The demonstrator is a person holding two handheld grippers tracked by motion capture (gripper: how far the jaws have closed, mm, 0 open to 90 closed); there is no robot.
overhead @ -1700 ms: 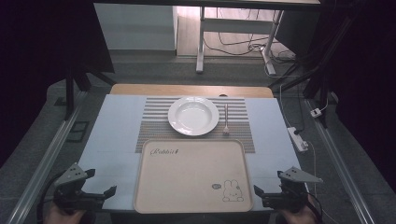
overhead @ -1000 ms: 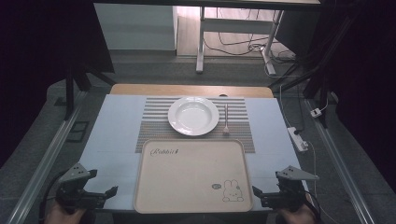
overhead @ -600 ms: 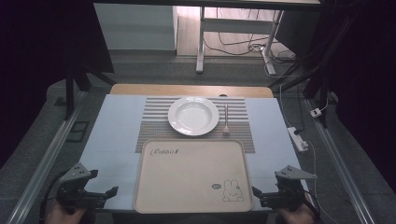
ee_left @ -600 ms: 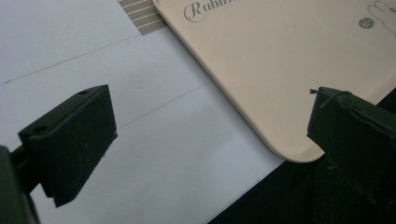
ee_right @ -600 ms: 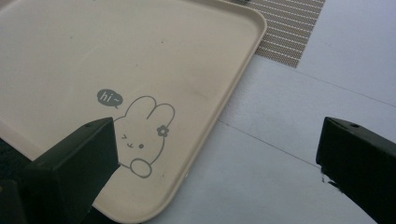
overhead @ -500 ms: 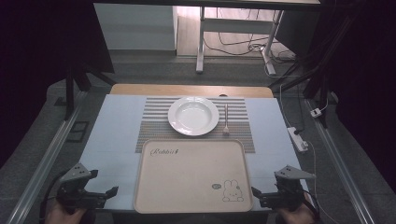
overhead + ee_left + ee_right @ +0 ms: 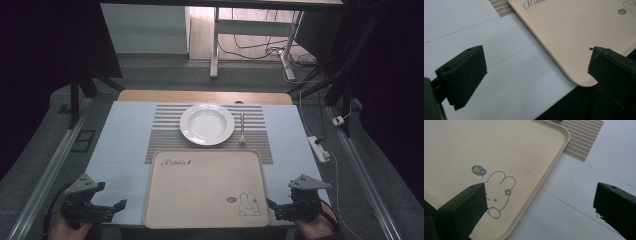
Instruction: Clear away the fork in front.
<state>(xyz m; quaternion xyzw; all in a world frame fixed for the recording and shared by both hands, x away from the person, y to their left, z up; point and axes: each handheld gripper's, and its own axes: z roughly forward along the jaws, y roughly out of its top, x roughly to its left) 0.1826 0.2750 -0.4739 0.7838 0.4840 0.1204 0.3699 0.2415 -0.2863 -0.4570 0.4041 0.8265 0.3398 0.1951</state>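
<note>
My hands [image 7: 67,231] run off the bottom edge of the high view. Tray [image 7: 574,32] cut by the top edge, left gripper view; lettering [image 7: 534,3] clipped. Utensil [image 7: 242,128] beside plate too small to identify.

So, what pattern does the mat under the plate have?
The mat has thin brown and white stripes running across it, clearest in the high view around the white plate.

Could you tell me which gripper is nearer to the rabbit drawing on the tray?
Right. The right gripper sits just beside the rabbit drawing at the tray's near right corner; the left gripper is across the tray's opposite side.
</note>
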